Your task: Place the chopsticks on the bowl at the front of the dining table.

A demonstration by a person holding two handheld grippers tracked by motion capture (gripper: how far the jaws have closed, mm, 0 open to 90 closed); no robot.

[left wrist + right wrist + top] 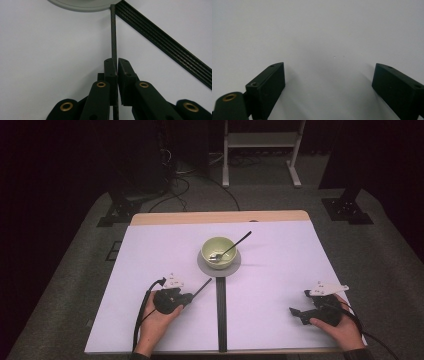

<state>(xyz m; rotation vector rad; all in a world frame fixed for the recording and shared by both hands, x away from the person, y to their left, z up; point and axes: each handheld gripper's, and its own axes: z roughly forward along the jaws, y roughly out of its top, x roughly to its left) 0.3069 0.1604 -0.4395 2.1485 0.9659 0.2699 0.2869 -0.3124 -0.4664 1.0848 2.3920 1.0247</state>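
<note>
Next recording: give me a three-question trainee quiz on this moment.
1. True or false: the left gripper is shut on the thin dark rod.
2. What lies in the green bowl? A) a spoon B) a knife C) nothing
3. How do the right gripper's jaws stand?

Key:
1. True; the pads pinch the rod, whose far tip reaches the grey saucer.
2. A; the spoon leans over the rim.
3. Wide open over the white table cover, nothing between them.
</note>
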